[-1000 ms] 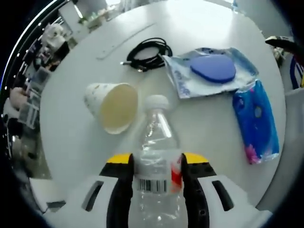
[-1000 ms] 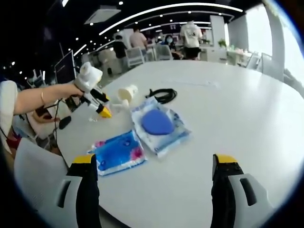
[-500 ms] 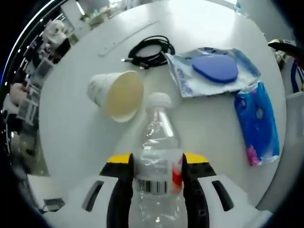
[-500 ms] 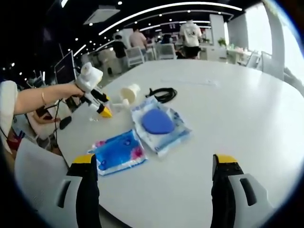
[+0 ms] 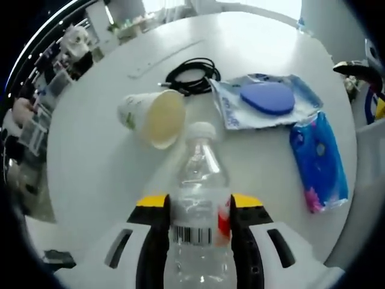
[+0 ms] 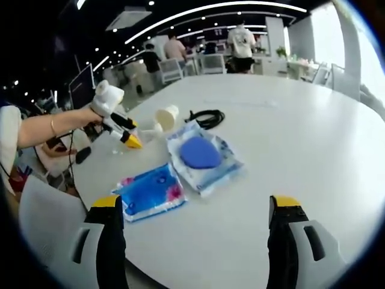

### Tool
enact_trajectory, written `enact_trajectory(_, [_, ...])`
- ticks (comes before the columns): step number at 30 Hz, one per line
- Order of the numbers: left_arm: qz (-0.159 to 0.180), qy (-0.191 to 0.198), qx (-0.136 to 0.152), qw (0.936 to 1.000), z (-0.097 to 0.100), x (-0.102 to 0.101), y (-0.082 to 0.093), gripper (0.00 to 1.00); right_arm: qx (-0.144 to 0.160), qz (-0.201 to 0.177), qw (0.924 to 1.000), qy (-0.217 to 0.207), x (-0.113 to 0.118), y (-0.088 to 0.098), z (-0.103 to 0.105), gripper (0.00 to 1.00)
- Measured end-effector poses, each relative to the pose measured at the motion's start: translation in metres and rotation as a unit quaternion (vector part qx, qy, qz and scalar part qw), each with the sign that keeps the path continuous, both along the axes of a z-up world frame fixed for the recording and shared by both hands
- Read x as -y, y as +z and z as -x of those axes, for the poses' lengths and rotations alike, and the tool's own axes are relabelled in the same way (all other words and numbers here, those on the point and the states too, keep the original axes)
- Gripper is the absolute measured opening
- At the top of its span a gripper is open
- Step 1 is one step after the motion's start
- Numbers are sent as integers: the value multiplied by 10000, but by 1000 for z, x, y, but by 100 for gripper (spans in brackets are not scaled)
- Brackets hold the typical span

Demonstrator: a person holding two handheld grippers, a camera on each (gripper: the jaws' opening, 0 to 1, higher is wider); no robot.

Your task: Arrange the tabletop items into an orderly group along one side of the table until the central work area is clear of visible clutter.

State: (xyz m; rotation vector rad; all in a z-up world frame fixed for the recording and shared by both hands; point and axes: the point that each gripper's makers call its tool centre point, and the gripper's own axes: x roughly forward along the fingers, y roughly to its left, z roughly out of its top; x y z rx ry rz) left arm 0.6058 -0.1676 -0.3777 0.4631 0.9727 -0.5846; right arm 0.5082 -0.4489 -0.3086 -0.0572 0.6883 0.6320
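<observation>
One clear plastic water bottle with a white cap and a barcode label sits clamped between my left gripper's yellow-tipped jaws, held at the labelled body. Its long axis runs straight out along the jaws, cap pointing forward toward the middle of the white round table. It looks empty or nearly so — I judge it light, thin-walled and slick, so it will dent under a hard squeeze and could twist in the grip; the label band is the sensible place to hold it.

Just beyond the cap lies a white paper cup on its side, open mouth facing me, near the bottle but whether touching I cannot tell. It should be featherlight and apt to roll. Past it sits a coiled black cable, and beside that a crinkly clear-and-blue packet holding a blue oval pad. Next to it lies a blue soft tissue pack.

My right gripper hangs wide open and empty above the table edge. From there I see the left gripper in a hand — over the far side of the table.
</observation>
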Motion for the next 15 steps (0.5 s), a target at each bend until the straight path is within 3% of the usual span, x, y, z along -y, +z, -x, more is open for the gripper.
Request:
enact_trajectory(2, [66,39,54,10000,0,0,2,36,6,4,10000,-1,0,0,0,99])
enact_trajectory(5, [436,201,88,9988,-1,5,9,36,1,10,10000,6,1,0,0,99])
enact_trajectory(9, [781,340,326,9958,-8,8,22,36,2,21,10000,17,1,0,0,99])
enact_trajectory(15, [1013,333,755,9914,-16,8,39,37,-2,29,10000,25,1,-1,0,99])
